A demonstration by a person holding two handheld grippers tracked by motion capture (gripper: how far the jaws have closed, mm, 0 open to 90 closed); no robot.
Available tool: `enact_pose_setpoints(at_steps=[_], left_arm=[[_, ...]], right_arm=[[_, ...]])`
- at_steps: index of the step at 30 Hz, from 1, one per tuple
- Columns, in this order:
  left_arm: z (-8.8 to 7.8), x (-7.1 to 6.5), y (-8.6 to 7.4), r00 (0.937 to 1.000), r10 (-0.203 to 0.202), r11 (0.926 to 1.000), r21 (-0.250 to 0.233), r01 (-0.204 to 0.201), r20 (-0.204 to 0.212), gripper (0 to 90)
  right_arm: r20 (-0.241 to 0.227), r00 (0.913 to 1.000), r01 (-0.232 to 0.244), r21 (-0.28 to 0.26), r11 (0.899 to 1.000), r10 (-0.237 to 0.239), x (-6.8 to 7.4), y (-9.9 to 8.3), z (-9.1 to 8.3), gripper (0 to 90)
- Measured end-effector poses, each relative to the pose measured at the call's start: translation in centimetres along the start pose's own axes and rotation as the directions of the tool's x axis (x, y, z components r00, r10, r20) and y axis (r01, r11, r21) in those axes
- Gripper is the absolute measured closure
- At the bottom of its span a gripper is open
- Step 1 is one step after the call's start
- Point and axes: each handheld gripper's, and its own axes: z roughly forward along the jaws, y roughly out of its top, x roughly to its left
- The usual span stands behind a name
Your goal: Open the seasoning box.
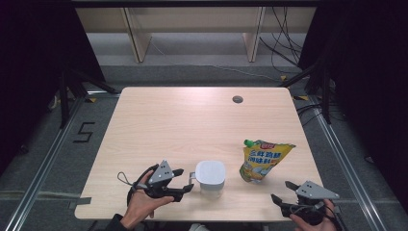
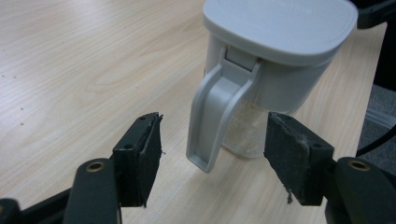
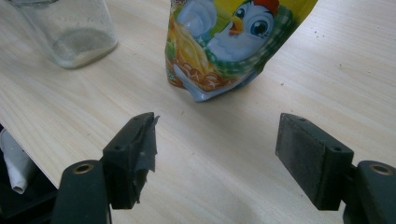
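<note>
A small clear-walled jar with a flat grey plastic lid and a grey side handle (image 1: 210, 177) stands upright on the pale wooden table (image 1: 192, 125), low in the middle of the high view, near the table's front edge. In the left gripper view the jar's handle (image 2: 212, 123) hangs down in the centre of the frame, and a thin layer of pale granules shows through the glass at the bottom.

The left gripper (image 1: 184, 181) lies level just to the left of the jar in the high view, its jaws pointing at the handle. They stand well apart and grip nothing: the handle sits in the gap between them, beyond the pads, with clear air on both sides.

To the right of the jar stands a yellow printed stand-up pouch with a green screw cap (image 1: 262, 161), leaning slightly. The right gripper (image 1: 283, 191) rests at the lower right of the high view, near the pouch but apart from it, its jaws spread wide on nothing; in the right gripper view the pouch's cartoon chick print (image 3: 233, 42) fills the top centre.

Judging by this layout, the step in hand is lining up on the jar's handle. The next move seems to call for easing the left gripper forward until the pads flank the handle, then closing squarely so the jar does not twist or tip.
</note>
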Motion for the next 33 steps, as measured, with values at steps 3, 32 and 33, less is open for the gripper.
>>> enact_pose_setpoints(at_steps=[3,32,33], left_arm=[[-0.7,0.1,0.4,0.9998,-0.014,0.9997,-0.022,0.014,0.011,39.9],[-0.1,-1.0,5.0,0.9962,0.076,0.9905,-0.118,-0.07,0.042,88.9],[0.0,-1.0,5.0,0.9963,0.078,0.9909,-0.113,-0.073,0.037,88.9]], right_arm=[[-0.014,0.9999,0.002,-0.005,1.0,-0.002,0.0,0.1,0.2,29.7],[-0.017,0.9996,0.024,-0.031,0.999,-0.024,1.1,0.5,0.6,27.5],[-0.024,0.9994,0.023,-0.041,0.999,-0.025,1.1,0.5,0.7,28.1]])
